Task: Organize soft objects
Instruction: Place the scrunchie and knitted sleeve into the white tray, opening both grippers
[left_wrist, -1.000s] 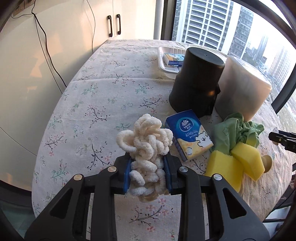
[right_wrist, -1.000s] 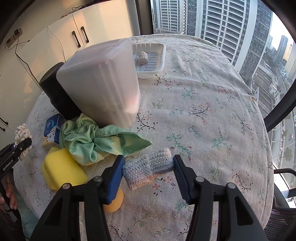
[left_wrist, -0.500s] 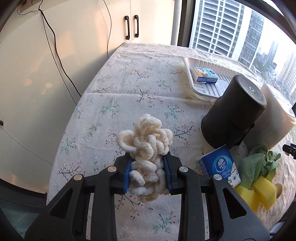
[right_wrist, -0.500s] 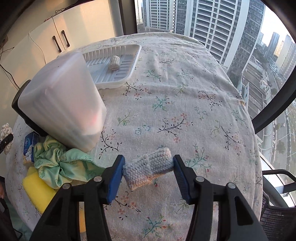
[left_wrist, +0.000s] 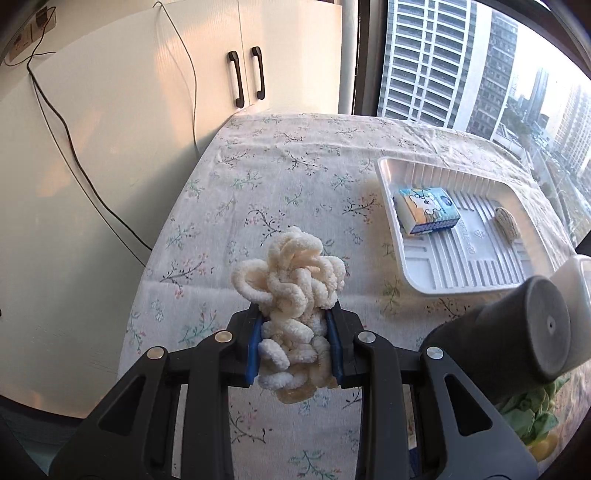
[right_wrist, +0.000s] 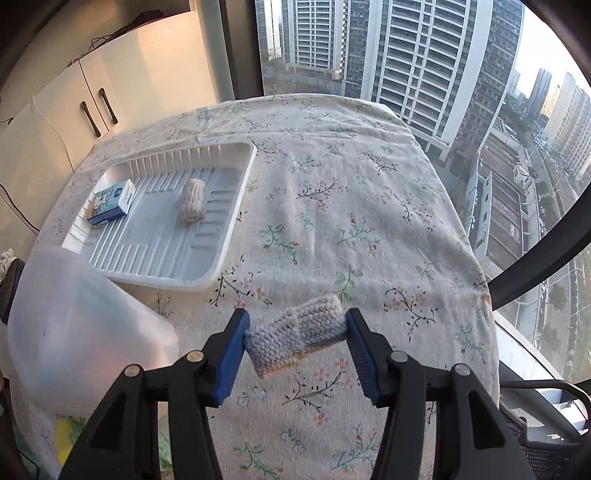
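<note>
Below, your left gripper (left_wrist: 294, 343) pinches a cream looped rope toy (left_wrist: 291, 295) between its blue pads (left_wrist: 254, 345). The toy's lower loops sit between the pads; its upper tangle bulges above them, held above the floral tablecloth (left_wrist: 258, 184). No long axis can be named for so knotted a shape, though the bundle stands taller than wide, rising along the fingers.

Your right gripper (right_wrist: 295, 345) is closed on a grey-blue knitted roll (right_wrist: 297, 334), pressed at both ends. The roll's long axis runs across the gap from pad to pad, its right end tilted slightly upward; a tan edge shows along its underside. It hangs above the cloth, near the tray's closest corner.

Outward, the white ribbed tray (right_wrist: 236, 206) lies on the cloth. Inside it a tissue pack (right_wrist: 110, 203) rests toward the cabinet side, and a small beige knitted piece (right_wrist: 192, 205) lies apart from it, near the tray's middle, long axis roughly toward the far rim.

Several things are cut off or obscured. A translucent bin (right_wrist: 81, 332) blocks the right view's lower left, and a black cylinder (left_wrist: 517, 332) hides the table behind it in the left view. Only scraps of a green cloth (left_wrist: 532, 417) and a yellow sponge (left_wrist: 543, 445) show at the frame edge; their shapes cannot be made out.
</note>
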